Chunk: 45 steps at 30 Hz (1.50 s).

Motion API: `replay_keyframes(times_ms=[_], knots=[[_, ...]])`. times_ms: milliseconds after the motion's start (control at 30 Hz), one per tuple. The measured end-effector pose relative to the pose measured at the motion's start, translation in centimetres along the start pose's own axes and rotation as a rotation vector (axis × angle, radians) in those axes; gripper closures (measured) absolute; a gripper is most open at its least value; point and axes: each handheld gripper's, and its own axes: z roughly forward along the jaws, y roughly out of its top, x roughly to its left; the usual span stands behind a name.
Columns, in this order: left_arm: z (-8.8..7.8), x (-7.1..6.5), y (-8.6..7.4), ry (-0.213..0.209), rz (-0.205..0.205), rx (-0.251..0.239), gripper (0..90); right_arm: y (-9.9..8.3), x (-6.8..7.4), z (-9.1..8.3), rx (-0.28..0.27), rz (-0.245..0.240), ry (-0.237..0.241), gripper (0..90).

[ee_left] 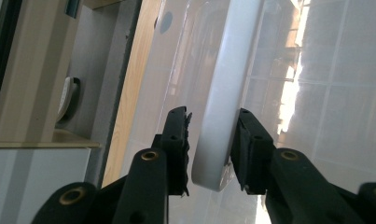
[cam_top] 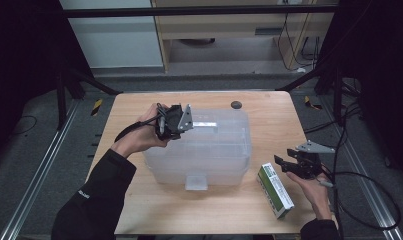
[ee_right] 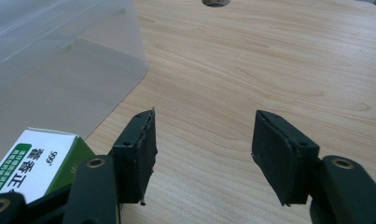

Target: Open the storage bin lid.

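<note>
A clear bin (cam_top: 204, 150) with a closed lid (cam_top: 216, 131) sits at the centre of a wooden table (cam_top: 269, 115). At its 10 o'clock corner, the left gripper (cam_top: 181, 121) reaches over the lid. In the left gripper view its jaws straddle the lid's white handle (ee_left: 223, 107), narrowed around it; one pad looks in contact, while a thin gap seems to remain at the other, so the grip looks not quite firm. At 4 o'clock from the bin, a green and white box (cam_top: 275, 190) lies flat on the table. The right gripper (cam_top: 289, 166) hovers just beside the box's far end, its jaws wide and holding nothing (ee_right: 202, 154).

Risks, as a judgement: the handle is smooth and rounded, so a loose pinch could slip off when pulled. If the lid is latched, lifting could drag or tip the whole light bin. The bin sliding toward 4 o'clock could knock the box.
</note>
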Motion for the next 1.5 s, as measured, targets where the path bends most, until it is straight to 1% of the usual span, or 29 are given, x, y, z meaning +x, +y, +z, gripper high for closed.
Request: replay_keyframes(times_ms=[33, 67, 167, 400, 433, 500, 633, 733, 767, 800, 833, 967, 1033, 1067, 1133, 1200, 1233, 1300, 1367, 1433, 1500], knots=[[0.0, 0.0, 0.0, 0.0, 0.002, 0.003, 69.1, 0.0, 0.0, 0.0, -0.001, -0.005, -0.001, 40.4], [0.0, -0.1, 0.1, 0.006, 0.015, 0.003, 70.6, 0.0, 0.0, 0.0, -0.002, -0.004, 0.001, 40.5], [-0.1, -0.2, 0.2, 0.009, 0.019, 0.01, 71.5, 0.1, 0.0, 0.0, -0.002, -0.006, 0.002, 40.7], [-0.2, -0.2, 0.3, 0.012, 0.023, 0.017, 72.0, 0.2, 0.3, -0.1, 0.002, -0.004, 0.007, 41.3], [-0.2, -0.2, 0.3, 0.012, 0.022, 0.017, 72.0, 0.2, 0.2, -0.1, 0.0, -0.016, 0.005, 41.6], [-0.2, -0.2, 0.3, 0.011, 0.021, 0.018, 72.1, 0.3, 0.4, -0.2, -0.003, -0.009, 0.009, 42.1], [-0.2, -0.1, 0.4, 0.01, 0.02, 0.023, 72.1, 0.7, 0.7, -0.5, -0.013, -0.02, 0.022, 43.4], [-0.3, -0.1, 0.5, 0.011, 0.025, 0.032, 72.1, 1.0, 0.9, -0.7, -0.019, -0.019, 0.029, 43.9], [-0.3, -0.2, 0.5, 0.015, 0.026, 0.031, 72.2, 1.1, 1.0, -0.8, -0.022, -0.026, 0.031, 44.1], [-0.3, -0.2, 0.5, 0.018, 0.028, 0.033, 72.2, 1.4, 1.3, -1.0, -0.029, -0.032, 0.036, 44.6], [-0.3, -0.3, 0.6, 0.022, 0.034, 0.038, 72.2, 1.4, 1.3, -1.0, -0.029, -0.032, 0.036, 44.6], [-0.3, -0.4, 0.7, 0.031, 0.029, 0.042, 72.2, 2.0, 1.8, -1.5, -0.039, -0.041, 0.047, 46.1], [-0.4, -0.3, 0.8, 0.036, 0.031, 0.048, 72.2, 2.2, 2.0, -1.7, -0.039, -0.046, 0.058, 47.2], [-0.4, -0.3, 0.8, 0.041, 0.031, 0.046, 72.0, 2.5, 2.4, -2.0, -0.046, -0.055, 0.074, 48.3], [-0.5, -0.2, 0.8, 0.047, 0.024, 0.042, 71.9, 2.7, 2.6, -2.1, -0.05, -0.06, 0.078, 48.7], [-0.6, 0.0, 0.8, 0.055, 0.012, 0.036, 71.7, 3.0, 3.0, -2.4, -0.057, -0.072, 0.088, 49.4], [-0.8, 0.3, 0.9, 0.061, 0.008, 0.039, 71.6, 3.3, 3.4, -2.6, -0.067, -0.086, 0.101, 50.0], [-0.8, 0.4, 0.9, 0.064, 0.002, 0.037, 71.5, 3.4, 3.5, -2.7, -0.069, -0.089, 0.108, 50.4], [-0.8, 0.6, 0.8, 0.07, -0.006, 0.028, 71.3, 3.7, 3.9, -2.9, -0.083, -0.099, 0.118, 51.9], [-0.9, 0.8, 0.8, 0.078, -0.01, 0.028, 71.0, 4.1, 4.6, -3.2, -0.083, -0.121, 0.132, 54.2], [-0.9, 0.9, 0.8, 0.084, -0.01, 0.031, 70.9, 4.2, 4.7, -3.3, -0.082, -0.124, 0.136, 55.1]])
